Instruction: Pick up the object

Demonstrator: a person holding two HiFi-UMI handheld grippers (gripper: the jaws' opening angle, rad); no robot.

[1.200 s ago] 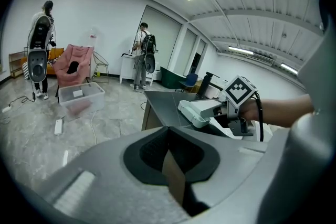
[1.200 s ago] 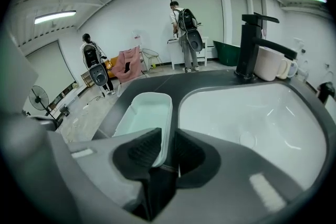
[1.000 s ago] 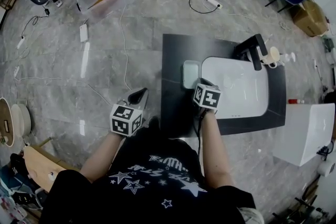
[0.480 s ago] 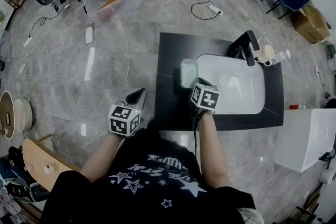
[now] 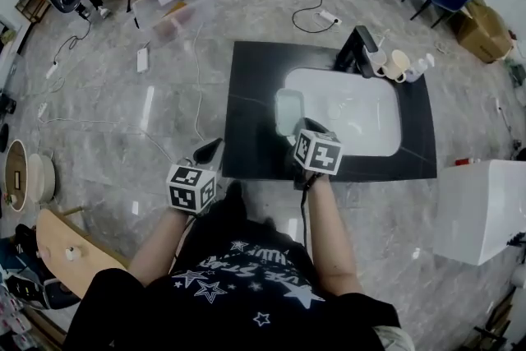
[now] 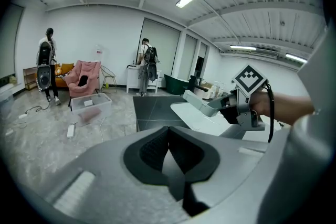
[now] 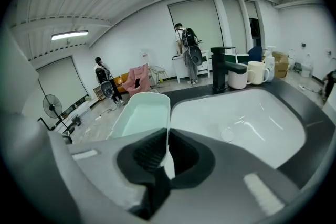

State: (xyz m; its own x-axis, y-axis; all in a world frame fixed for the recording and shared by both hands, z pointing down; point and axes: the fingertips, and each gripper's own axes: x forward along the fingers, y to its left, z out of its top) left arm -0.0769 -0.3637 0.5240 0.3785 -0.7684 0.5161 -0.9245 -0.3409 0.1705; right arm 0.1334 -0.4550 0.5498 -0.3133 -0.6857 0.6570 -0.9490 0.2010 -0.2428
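A pale green rectangular tray (image 5: pixel 288 108) is at the left rim of the white sink basin (image 5: pixel 362 115). My right gripper (image 5: pixel 302 130) is shut on the tray's near wall. In the right gripper view that thin wall (image 7: pixel 167 128) is pinched between the dark pads, and the tray (image 7: pixel 137 115) stretches away ahead. In the left gripper view the tray (image 6: pixel 197 102) is tilted and looks lifted off the counter, with the right gripper (image 6: pixel 223 108) behind it. My left gripper (image 5: pixel 208 151) hangs left of the counter over the floor, shut (image 6: pixel 169 157) with nothing in it.
The sink sits in a black countertop (image 5: pixel 246 119) with a black faucet (image 5: pixel 358 53) and mugs (image 5: pixel 396 64) at the back. A clear plastic bin (image 5: pixel 174 6) and cables lie on the floor at the far left. A white box (image 5: pixel 485 210) stands at the right.
The right gripper's jaws have come together on the tray's wall. The tray has moved from the countertop to overlap the sink's left rim. The left gripper has hardly moved.
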